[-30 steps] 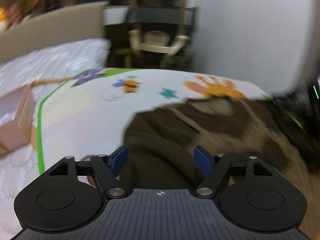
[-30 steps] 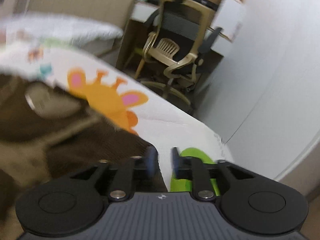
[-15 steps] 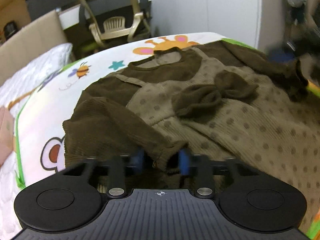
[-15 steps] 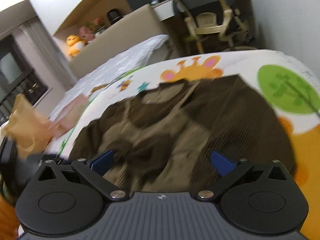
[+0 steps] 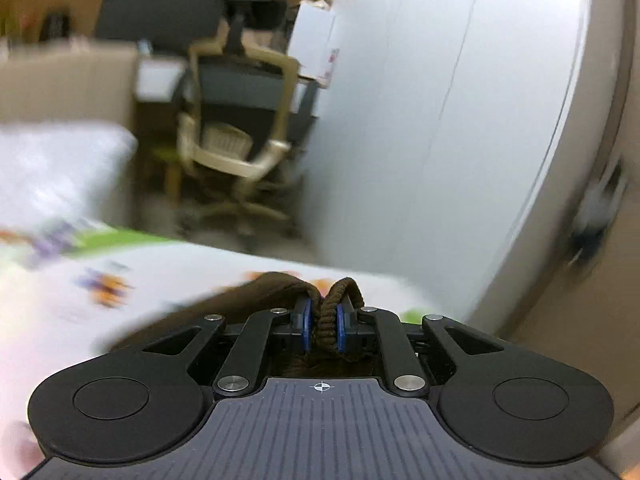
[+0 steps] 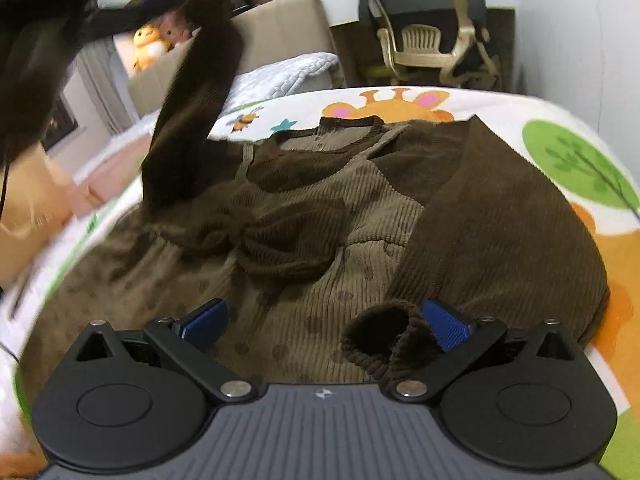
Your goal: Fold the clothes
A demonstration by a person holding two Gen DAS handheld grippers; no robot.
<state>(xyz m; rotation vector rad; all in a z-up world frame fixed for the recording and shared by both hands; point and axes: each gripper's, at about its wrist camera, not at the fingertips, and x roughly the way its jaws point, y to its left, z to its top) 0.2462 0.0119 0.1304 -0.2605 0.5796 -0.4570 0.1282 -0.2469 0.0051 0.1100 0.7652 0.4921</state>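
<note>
The left gripper (image 5: 322, 328) pinches a dark brown ribbed cuff (image 5: 340, 300) between its blue pads, raised above the printed mat (image 5: 160, 284); in the right wrist view that sleeve (image 6: 196, 120) hangs lifted at upper left. The brown dress (image 6: 320, 240) lies flat on the mat (image 6: 580, 160); the right gripper (image 6: 324, 322) hovers over it with fingers spread wide, the other cuff (image 6: 384, 336) just beside its right pad.
</note>
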